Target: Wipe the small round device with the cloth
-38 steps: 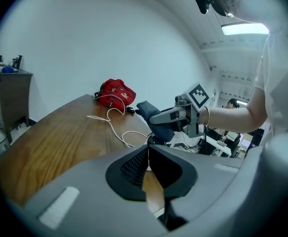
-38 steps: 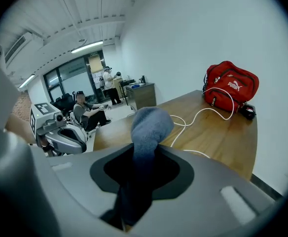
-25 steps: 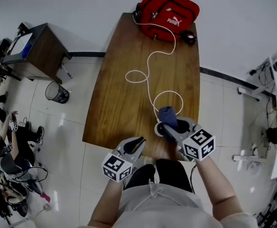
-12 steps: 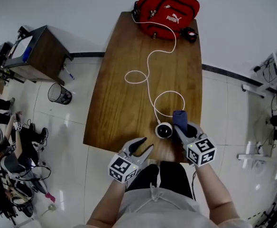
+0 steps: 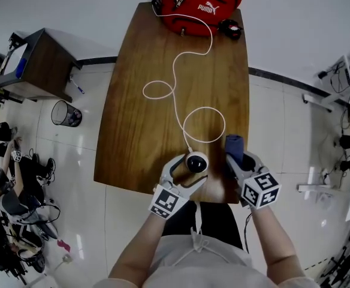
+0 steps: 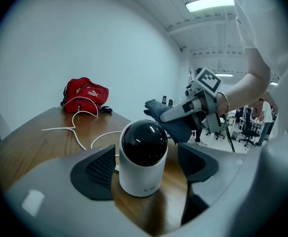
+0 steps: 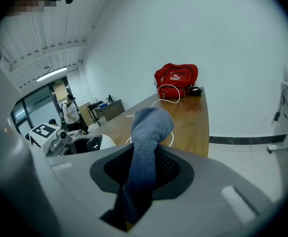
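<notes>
Jaws of your left gripper (image 5: 189, 169) stand wide apart and have just been opening. The small round device (image 6: 143, 157) stands upright between them at the near edge of the wooden table (image 5: 139, 125). Neither pad presses on its white body, so this gripper holds nothing. Just to the right, your right gripper (image 5: 240, 163) is clamped on the blue cloth (image 7: 146, 142). The cloth is bunched into a roll and sticks out past the jaw tips. It is near the device but apart from it. From the base of the device, a white cable (image 5: 176, 80) runs in loops along the table toward the far end. At that end lies a red bag (image 5: 199, 3), with a small black item (image 5: 229, 29) just beside it on the right.
</notes>
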Available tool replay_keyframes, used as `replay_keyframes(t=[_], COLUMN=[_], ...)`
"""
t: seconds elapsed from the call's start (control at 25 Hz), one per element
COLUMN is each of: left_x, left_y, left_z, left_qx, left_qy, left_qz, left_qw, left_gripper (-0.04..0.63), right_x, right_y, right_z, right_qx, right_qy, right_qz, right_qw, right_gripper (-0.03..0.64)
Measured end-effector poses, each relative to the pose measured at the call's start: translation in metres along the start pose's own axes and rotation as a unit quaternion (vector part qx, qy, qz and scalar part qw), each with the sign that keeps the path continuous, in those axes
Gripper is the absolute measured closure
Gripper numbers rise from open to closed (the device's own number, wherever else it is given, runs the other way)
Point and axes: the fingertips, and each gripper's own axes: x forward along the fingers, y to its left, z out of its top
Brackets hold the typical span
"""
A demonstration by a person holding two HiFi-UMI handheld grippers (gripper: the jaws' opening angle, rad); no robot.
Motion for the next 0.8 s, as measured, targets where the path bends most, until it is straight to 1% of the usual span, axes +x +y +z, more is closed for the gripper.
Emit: replay_keyframes(t=[0.12,0.32,0.52,0.68,0.8], left_x=[0.011,0.026,0.036,0.041,0.041], left_y=[0.001,0.004,0.003,0.008,0.009], left_z=[0.000,-0.004,0.003,0.004,0.001], left_qx=[0.009,-0.010,0.007,0.008,0.005], left_qy=[-0.009,-0.023,-0.033,-0.033,-0.015], left_qz=[0.001,-0.012,-0.014,-0.011,-0.008], left_qw=[0.9999,0.9996,0.9993,0.9994,0.9998], left_gripper=[0.204,0.206,0.208,0.218,0.218], right_x=[-0.001,0.003,0.007,0.007,0.003], right_y=[0.001,-0.005,-0.008,-0.011,-0.010], right_z=[0.004,0.011,0.004,0.004,0.005], right_qx=[-0.017,-0.020,-0.014,-0.010,-0.010], right_qy=[-0.003,-0.010,-0.007,-0.005,0.001], right_qz=[0.017,0.028,0.031,0.029,0.031], right_qw=[1.000,0.999,0.999,1.000,0.999], right_gripper=[0.512,0.512,0.512,0.512,0.512])
